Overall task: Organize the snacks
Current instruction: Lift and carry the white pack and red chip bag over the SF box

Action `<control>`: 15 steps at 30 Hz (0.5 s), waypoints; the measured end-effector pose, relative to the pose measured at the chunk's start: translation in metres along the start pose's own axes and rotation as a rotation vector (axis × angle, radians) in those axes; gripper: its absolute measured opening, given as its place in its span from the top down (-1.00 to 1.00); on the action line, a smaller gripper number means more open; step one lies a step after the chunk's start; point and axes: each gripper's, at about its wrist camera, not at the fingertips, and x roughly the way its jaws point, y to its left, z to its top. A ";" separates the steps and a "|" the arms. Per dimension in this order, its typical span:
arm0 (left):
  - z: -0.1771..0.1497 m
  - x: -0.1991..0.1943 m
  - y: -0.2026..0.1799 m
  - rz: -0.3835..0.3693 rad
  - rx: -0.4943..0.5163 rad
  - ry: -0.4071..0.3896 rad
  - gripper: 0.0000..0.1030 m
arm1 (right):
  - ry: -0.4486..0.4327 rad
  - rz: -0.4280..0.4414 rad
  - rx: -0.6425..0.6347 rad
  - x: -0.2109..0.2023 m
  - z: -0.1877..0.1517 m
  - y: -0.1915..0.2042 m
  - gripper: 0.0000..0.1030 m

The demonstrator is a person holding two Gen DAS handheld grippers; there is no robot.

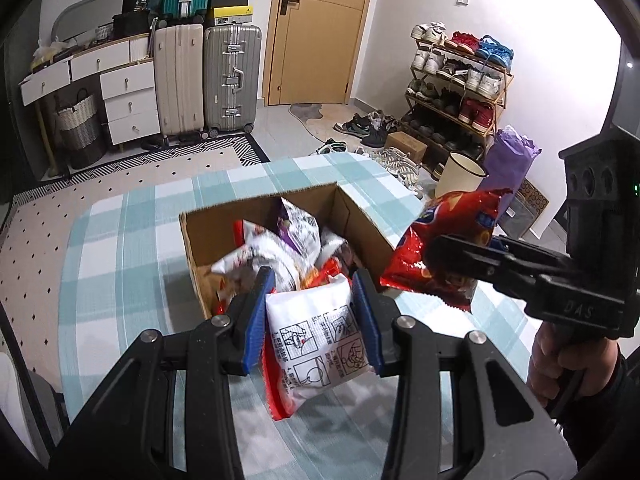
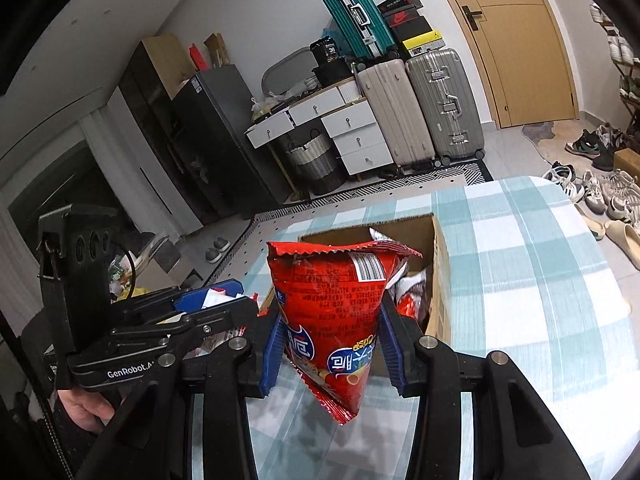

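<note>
We grip a white packet [image 1: 316, 344] in our left gripper [image 1: 316, 308] and a red bag [image 2: 336, 312] in our right gripper [image 2: 332, 344], both above the box [image 1: 360, 224] at 12 o'clock, bare tablecloth [image 2: 540, 280] around.

An open cardboard box [image 1: 362, 220] stands on the checked tablecloth, heaped with crumpled snack packets [image 1: 280, 240] in white, red and purple. Just in front of the box, a white packet [image 1: 316, 340] with red edges and printed line drawings hangs tilted, clear of the cloth. Beside the box's right wall, a red crisp bag [image 2: 332, 320], barcode side up, hangs with one corner downward.
</note>
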 end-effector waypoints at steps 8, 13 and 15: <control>0.036 0.034 0.019 -0.002 -0.016 0.031 0.27 | 0.011 -0.012 -0.009 0.026 0.026 -0.009 0.18; 0.057 0.057 0.026 0.007 -0.003 0.040 0.27 | 0.028 -0.022 -0.032 0.044 0.035 -0.014 0.18; 0.064 0.066 0.028 0.010 0.002 0.042 0.27 | 0.034 -0.025 -0.037 0.051 0.036 -0.016 0.18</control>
